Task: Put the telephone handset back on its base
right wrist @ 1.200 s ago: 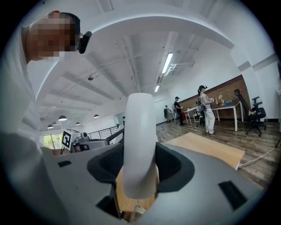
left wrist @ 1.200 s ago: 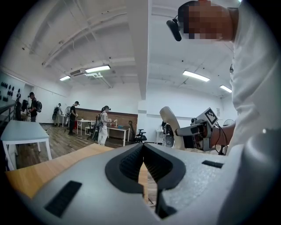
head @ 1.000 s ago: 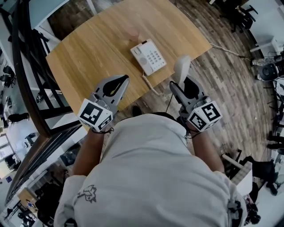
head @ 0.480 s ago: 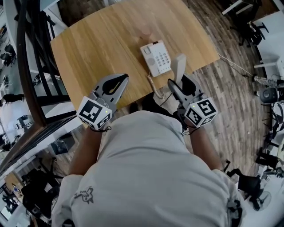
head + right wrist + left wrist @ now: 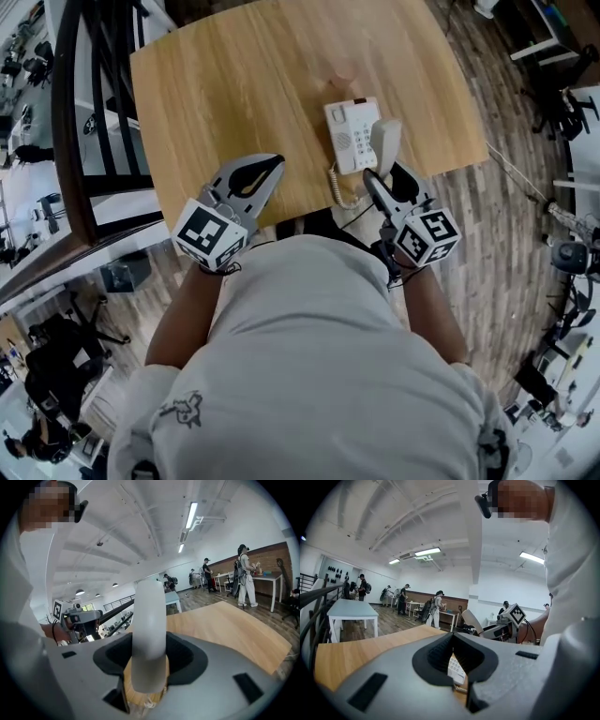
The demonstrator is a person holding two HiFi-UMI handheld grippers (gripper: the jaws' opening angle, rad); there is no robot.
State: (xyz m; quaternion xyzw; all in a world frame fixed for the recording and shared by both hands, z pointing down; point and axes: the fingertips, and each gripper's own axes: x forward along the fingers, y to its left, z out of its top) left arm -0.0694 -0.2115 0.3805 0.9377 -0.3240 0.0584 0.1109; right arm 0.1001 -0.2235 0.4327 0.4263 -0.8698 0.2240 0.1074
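Handset: a white, curved plastic telephone handset point(image 5: 149, 620) point(image 5: 385, 143) is pinched between the fingers point(image 5: 187, 659) of the right gripper point(image 5: 149, 665) point(image 5: 384, 174). Its lower end sits down between them and its length rises well past their tips.
Base: the white push-button telephone base point(image 5: 349, 136) point(image 5: 456, 668) lies flat just beyond those fingertips and slightly to their left. The handset overlaps its right side in the head view; whether the two touch cannot be told.
Cord: a white coiled cord point(image 5: 337, 187) loops just left of the right fingers, at the base's near edge.
Left gripper: the left gripper point(image 5: 269, 167) point(image 5: 461, 686) has its fingers pressed together at the tips with nothing between them. The base shows through the opening behind the tips.
Table: a light wooden table point(image 5: 216, 94) lies beneath both pairs of fingertips, its near edge just behind them.
Marker cubes: a black-and-white cube point(image 5: 427, 234) rides behind the right fingers, and another point(image 5: 208, 234) rides behind the left.
Background: people point(image 5: 246, 581) stand at desks far beyond the fingers.
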